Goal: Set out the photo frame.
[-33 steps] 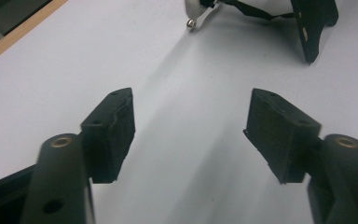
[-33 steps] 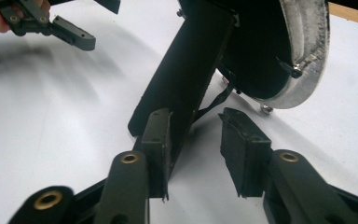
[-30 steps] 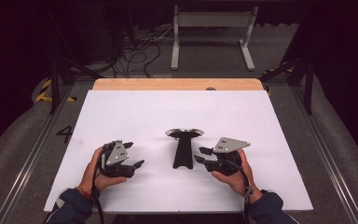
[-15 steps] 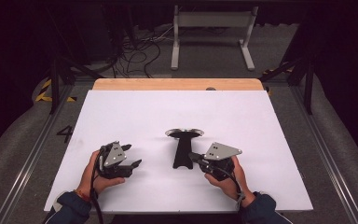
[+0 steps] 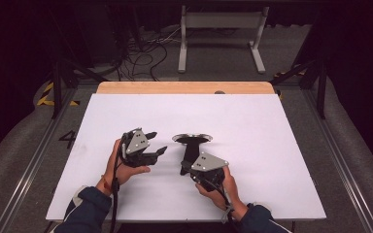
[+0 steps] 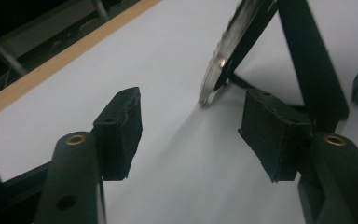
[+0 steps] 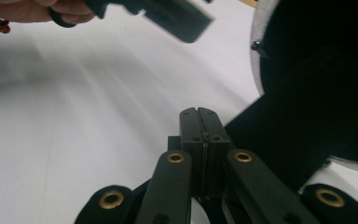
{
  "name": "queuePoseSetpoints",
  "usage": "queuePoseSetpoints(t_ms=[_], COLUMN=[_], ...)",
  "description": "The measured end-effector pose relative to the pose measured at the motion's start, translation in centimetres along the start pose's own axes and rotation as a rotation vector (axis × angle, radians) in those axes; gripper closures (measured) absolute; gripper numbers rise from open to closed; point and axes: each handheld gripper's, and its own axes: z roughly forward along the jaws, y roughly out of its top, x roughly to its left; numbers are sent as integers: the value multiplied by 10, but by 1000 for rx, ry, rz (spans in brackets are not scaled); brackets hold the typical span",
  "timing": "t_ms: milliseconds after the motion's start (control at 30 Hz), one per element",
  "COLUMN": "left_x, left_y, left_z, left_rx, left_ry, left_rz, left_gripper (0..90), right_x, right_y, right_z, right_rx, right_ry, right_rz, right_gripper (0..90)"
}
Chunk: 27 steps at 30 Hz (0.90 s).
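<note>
A black stand-like object with a silver-rimmed round top (image 5: 191, 144) stands on the middle of the white board (image 5: 252, 126). In the left gripper view its rim and black legs (image 6: 242, 42) rise just beyond the jaws. My left gripper (image 5: 156, 142) (image 6: 196, 121) is left of it and open. Its jaws have just been closing, with nothing between the pads. My right gripper (image 5: 184, 170) (image 7: 200, 113) is shut on nothing, its tip beside the object's base (image 7: 317, 93). The left gripper (image 7: 168, 14) crosses the top of the right gripper view.
A wooden strip (image 5: 184, 87) runs along the board's far edge. Metal rails (image 5: 34, 160) flank the table. Beyond lie cables (image 5: 145, 53) and a white frame (image 5: 221, 29) on the floor. Bare board stretches right and far of the object.
My left hand moved right toward the object and its jaws narrowed. My right hand slid left to the object's base and its jaws closed.
</note>
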Motion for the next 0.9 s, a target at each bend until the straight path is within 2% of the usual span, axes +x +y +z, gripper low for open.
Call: queuePoseSetpoints(t_ms=[33,67,133,167,267,333,433,500,567,633,700,767,900], left_x=[0,-1,-1,-2,-4,-4,-5,-5,-6,-7,-9,-11,-9], left_y=[0,4,6,8,11,11,12,12,12,12,13,14,11], left_z=[0,5,8,10,23,30,34,36,38,39,40,41,40], left_rx=[0,-10,-13,-13,0,0,-3,-15,-6,-2,-4,-6,-11], left_ry=[0,-30,-34,-26,-24,-46,-45,-62,-70,-96,-97,-87,-81], left_rz=[0,1,3,13,7,-2,6,-6,13,19,26,36,24], left_gripper=[397,397,399,400,419,446,467,477,500,532,544,602,657], right_x=[1,3,5,7,15,18,20,23,22,22,22,22,22], right_y=[1,1,2,3,1,-1,-2,-4,-5,-5,-5,-6,-8], right_z=[3,7,9,12,19,23,26,28,30,31,32,32,35], right_rx=[-1,1,-2,-1,15,24,32,39,46,51,53,58,68], right_ry=[-6,-9,-14,-23,-49,-66,-77,-81,-78,-82,-81,-82,-84], right_rz=[4,10,16,12,-16,-25,-27,-38,-36,-34,-33,-39,-33], right_gripper=[900,900,900,900,900,900,900,900,900,900,900,900,900])
